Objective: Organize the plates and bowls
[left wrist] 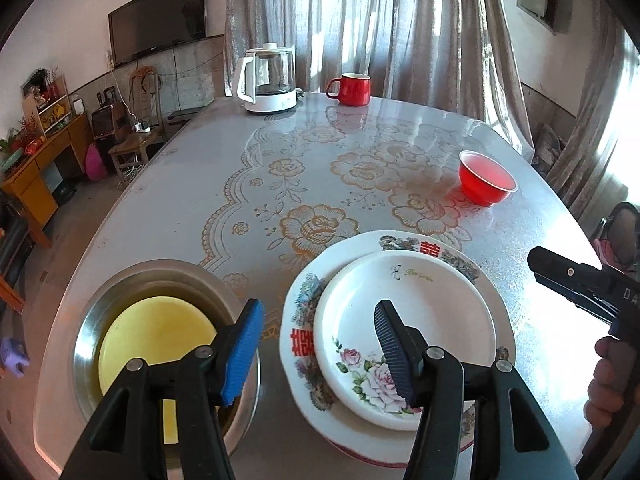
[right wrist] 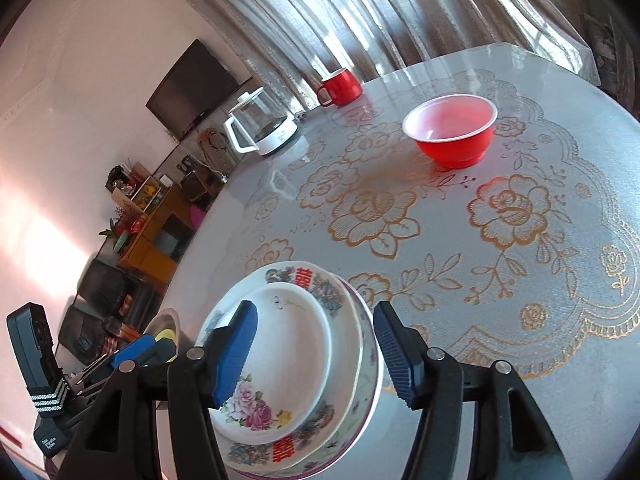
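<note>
Currently both claws, left claw [left wrist: 320, 344] and right claw [right wrist: 314, 350], gape released above the stacked plates [right wrist: 304, 364].

Your small rose-print plate [left wrist: 404, 344] sits flat atop the larger patterned plate [left wrist: 320, 284]. Just left of that stack, a yellow dish [left wrist: 156, 336] lies nested in the steel bowl [left wrist: 100, 312]. The red bowl [left wrist: 486, 178] stands upright, well apart, farther back.
</note>
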Demonstrator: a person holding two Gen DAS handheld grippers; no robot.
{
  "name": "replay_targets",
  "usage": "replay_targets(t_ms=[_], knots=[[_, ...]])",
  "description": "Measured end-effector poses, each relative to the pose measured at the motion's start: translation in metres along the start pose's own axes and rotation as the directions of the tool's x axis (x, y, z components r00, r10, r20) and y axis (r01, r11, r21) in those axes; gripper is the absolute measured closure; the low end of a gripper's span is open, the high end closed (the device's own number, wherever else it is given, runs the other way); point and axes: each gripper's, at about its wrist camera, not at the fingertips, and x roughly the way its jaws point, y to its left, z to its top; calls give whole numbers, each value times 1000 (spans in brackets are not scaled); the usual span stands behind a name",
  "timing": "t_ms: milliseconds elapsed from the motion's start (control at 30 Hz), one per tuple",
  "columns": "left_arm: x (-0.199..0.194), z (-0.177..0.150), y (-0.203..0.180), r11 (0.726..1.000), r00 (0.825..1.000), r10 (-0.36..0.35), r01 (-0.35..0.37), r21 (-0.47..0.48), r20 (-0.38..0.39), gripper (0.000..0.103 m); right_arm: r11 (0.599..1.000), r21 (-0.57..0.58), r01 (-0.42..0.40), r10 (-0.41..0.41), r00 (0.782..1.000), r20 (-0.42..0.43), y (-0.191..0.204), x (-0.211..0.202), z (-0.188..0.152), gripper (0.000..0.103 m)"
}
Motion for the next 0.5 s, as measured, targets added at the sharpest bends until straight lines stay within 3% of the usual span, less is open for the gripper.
replay_targets(t_ms=[500], knots=[[32, 26, -52, 996, 998, -35, 39, 81, -47, 40, 996, 45, 75, -76, 996, 35, -52, -10, 33, 41]])
